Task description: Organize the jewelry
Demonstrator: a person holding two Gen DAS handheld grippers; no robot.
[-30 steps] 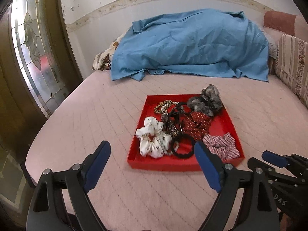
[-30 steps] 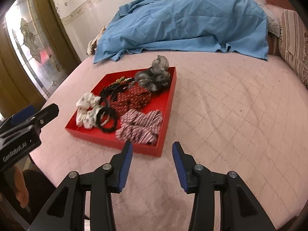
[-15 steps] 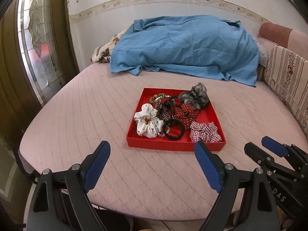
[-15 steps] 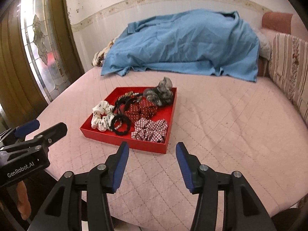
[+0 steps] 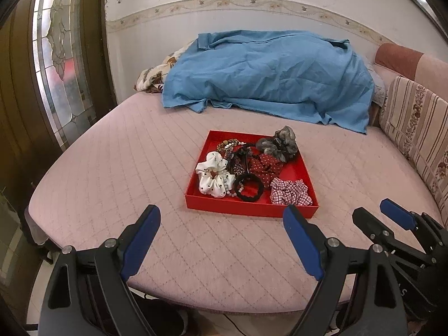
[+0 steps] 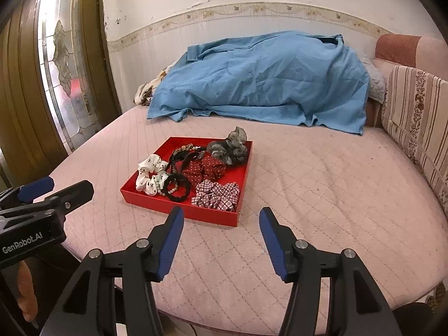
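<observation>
We see a red tray [image 5: 246, 210] lying flat on the pink quilted bed [image 5: 112, 168], well ahead of both grippers and touched by neither. In the tray lie a white dotted scrunchie [image 5: 214, 177] at the near left, a black hair tie [image 5: 249, 187] just beside it, a checked scrunchie [image 5: 289, 194] at the near right corner, a red dotted scrunchie [image 5: 264, 168] in the middle, a grey scrunchie [image 5: 278, 142] at the far right corner, and a beaded bracelet [image 5: 228, 145] at the far left.

Our left gripper [image 5: 222, 221] hangs over the near edge of the bed, its blue pads spread wide with nothing between them; the tray sits beyond them, slightly right of centre in its view. Our right gripper [image 6: 221, 224] hovers near the same edge, its jaws opening and bare; the tray's near right corner lies just past its left fingertip [image 6: 175, 224], with the tray stretching away to the left.

A blue sheet [image 6: 260, 78] is heaped at the far side of the bed.
</observation>
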